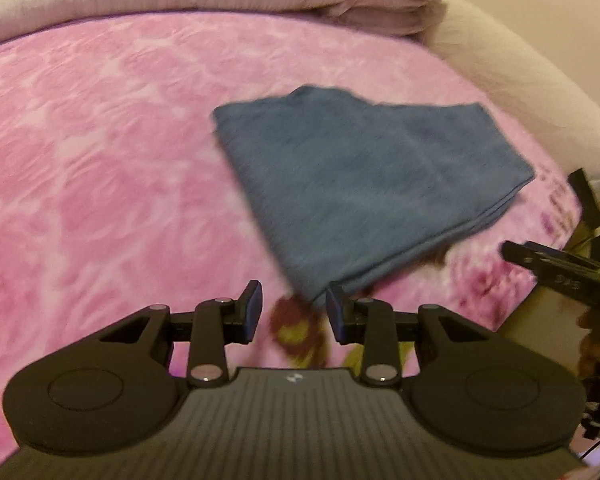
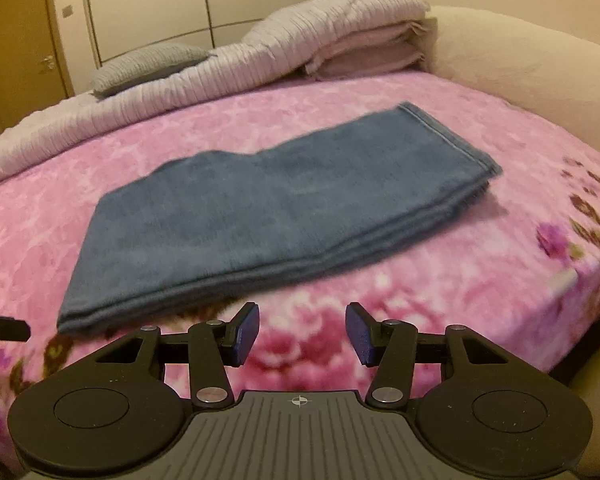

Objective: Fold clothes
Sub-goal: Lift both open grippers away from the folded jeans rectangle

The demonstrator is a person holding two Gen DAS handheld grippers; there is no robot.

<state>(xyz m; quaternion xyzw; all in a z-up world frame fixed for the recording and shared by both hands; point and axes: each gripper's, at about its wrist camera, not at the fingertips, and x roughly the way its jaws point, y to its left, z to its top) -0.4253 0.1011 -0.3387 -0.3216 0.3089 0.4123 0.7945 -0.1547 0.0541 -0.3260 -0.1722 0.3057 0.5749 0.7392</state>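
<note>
Claws come first in our view, both held low over the near edge of the bed. Our left claw (image 1: pixel 294 312) stands with its blue pads (image 1: pixel 253 311) set wide apart and nothing between them; the near corner of the folded blue garment (image 1: pixel 364 184) lies just ahead of its right finger, though we cannot tell whether finger and cloth touch. Our right claw (image 2: pixel 303 333) is likewise spread wide and empty, hovering above the flowered border of the pink blanket (image 2: pixel 420 304), just short of the garment's long near edge.

From the left wrist view we see the right claw's dark body (image 1: pixel 560 272) coming in at the right side, beyond the blanket's edge; from the right wrist view a dark tip of the left claw (image 2: pixel 4 328) pokes in at the left, near the garment's nearest corner.

Past the claws lies the garment itself (image 2: pixel 260 216) — a flat stack of several layers, its edges lined up along the near side, a stitched hem showing at the far right end. It rests on the pink blanket (image 1: pixel 100 160), toward the right half of the bed.

Farther back a folded pale quilt (image 2: pixel 260 52) runs across the bed, with a grey pillow (image 2: pixel 148 66) on top of it — and behind them pale cupboard doors (image 2: pixel 160 4) and a wooden door (image 2: pixel 24 40).
</note>
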